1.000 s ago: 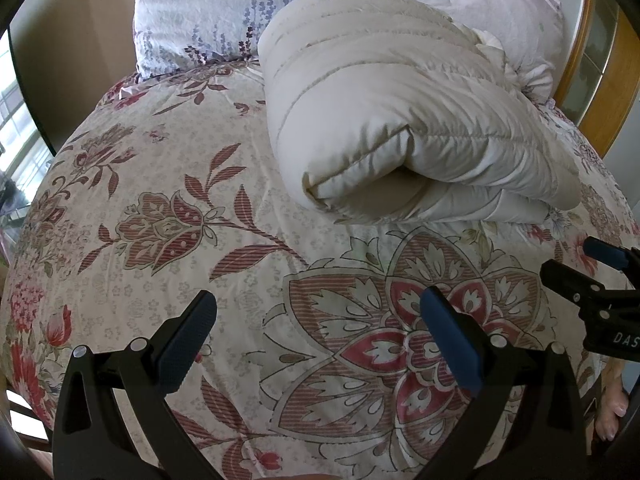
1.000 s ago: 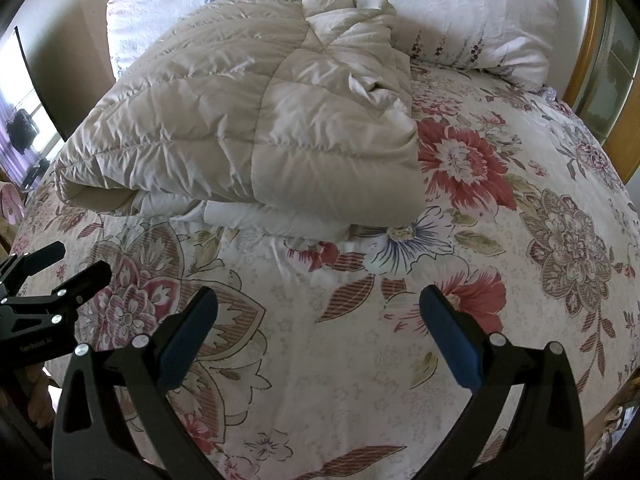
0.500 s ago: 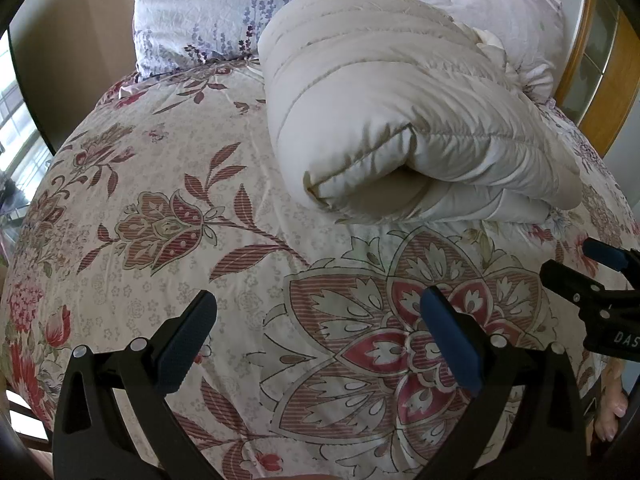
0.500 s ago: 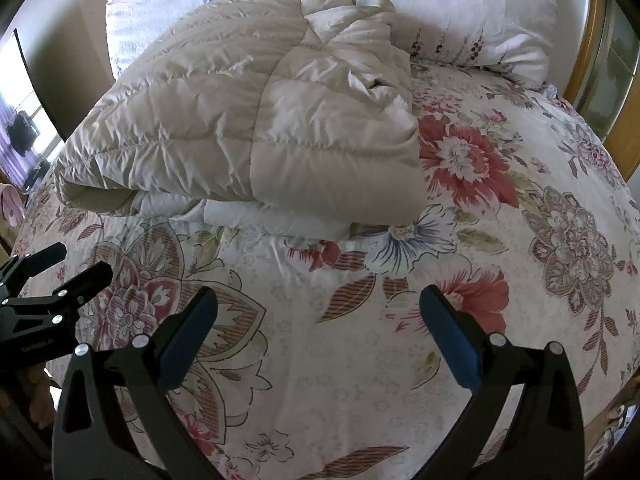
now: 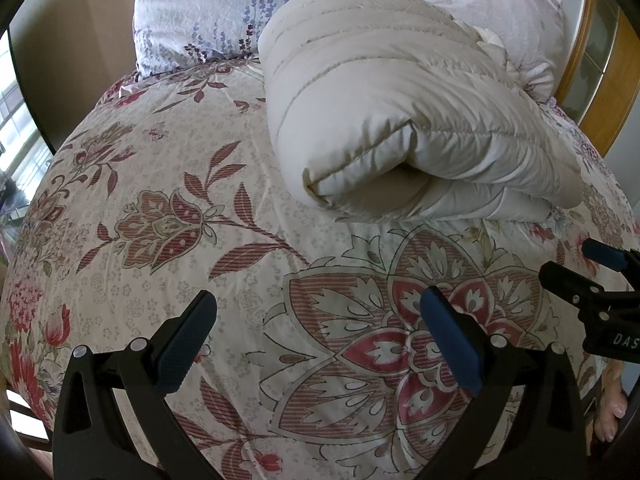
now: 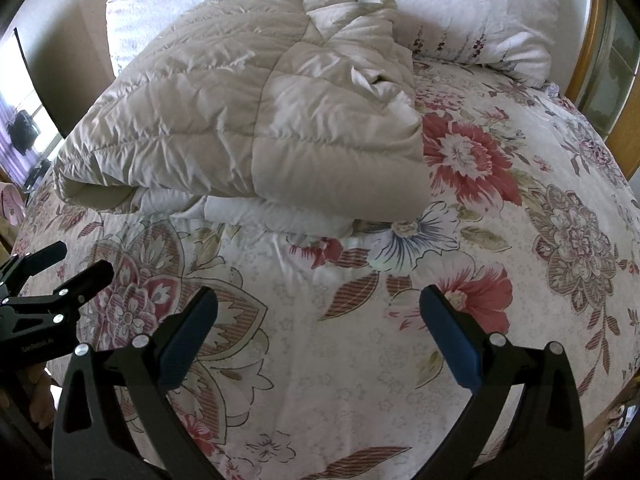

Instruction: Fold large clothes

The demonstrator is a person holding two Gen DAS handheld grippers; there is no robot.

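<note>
My left gripper hangs over the floral bedspread with its fingers spread wide and nothing between them. My right gripper is spread just as wide and equally empty, above the same cover. The cream quilted coat lies folded into a thick bundle ahead of both, well apart from either set of fingertips. From the left wrist it sits up and to the right, its rolled open end facing me. From the right wrist the bundle lies up and to the left, a white inner layer peeking out under its near edge. Beyond it two pale printed pillows lean at the head of the bed. Each gripper shows at the edge of the other's view, near the foot.
</note>
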